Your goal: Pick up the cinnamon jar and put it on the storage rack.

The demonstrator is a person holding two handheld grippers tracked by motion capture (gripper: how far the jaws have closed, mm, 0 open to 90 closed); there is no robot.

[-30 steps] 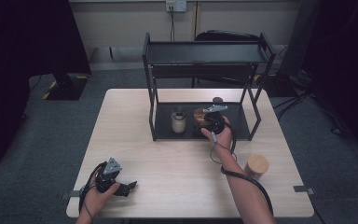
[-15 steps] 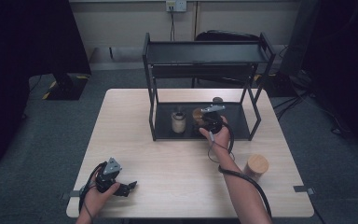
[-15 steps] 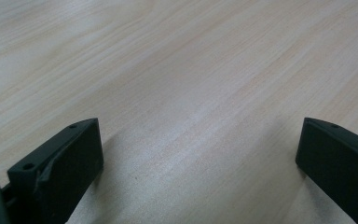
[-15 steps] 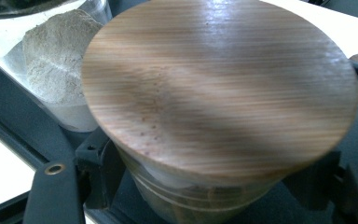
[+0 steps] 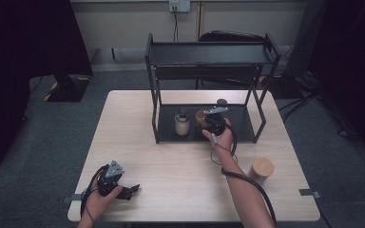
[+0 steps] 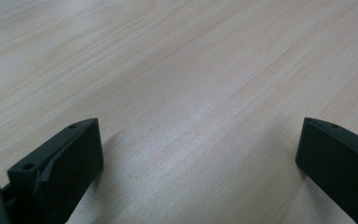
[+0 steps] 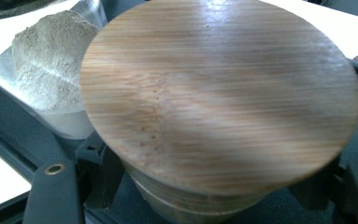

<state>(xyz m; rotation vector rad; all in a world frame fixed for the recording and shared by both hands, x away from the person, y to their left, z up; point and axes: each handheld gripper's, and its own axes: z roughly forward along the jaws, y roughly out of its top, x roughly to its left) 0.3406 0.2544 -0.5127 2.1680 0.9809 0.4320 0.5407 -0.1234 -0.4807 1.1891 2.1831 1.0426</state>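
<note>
Pinching one bamboo-lidded jar [image 7: 219,102] in right claw [image 5: 208,119], left claw [image 6: 200,154] spread, three jars total.

Table [image 5: 171,156] evenly lit, surroundings dim; bamboo lid [image 7: 219,93] close-up soft, streaked with shadow bands.

Three jars [image 5: 182,123]; one rack [image 5: 209,52]

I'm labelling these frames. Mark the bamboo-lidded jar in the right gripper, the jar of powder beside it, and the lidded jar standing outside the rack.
Gripped jar [image 7: 219,93], right gripper view, middle of its bamboo lid.
Powder jar [image 5: 182,124], high view, its glass side.
Outside jar [image 5: 262,167], high view, its lid top.
</note>
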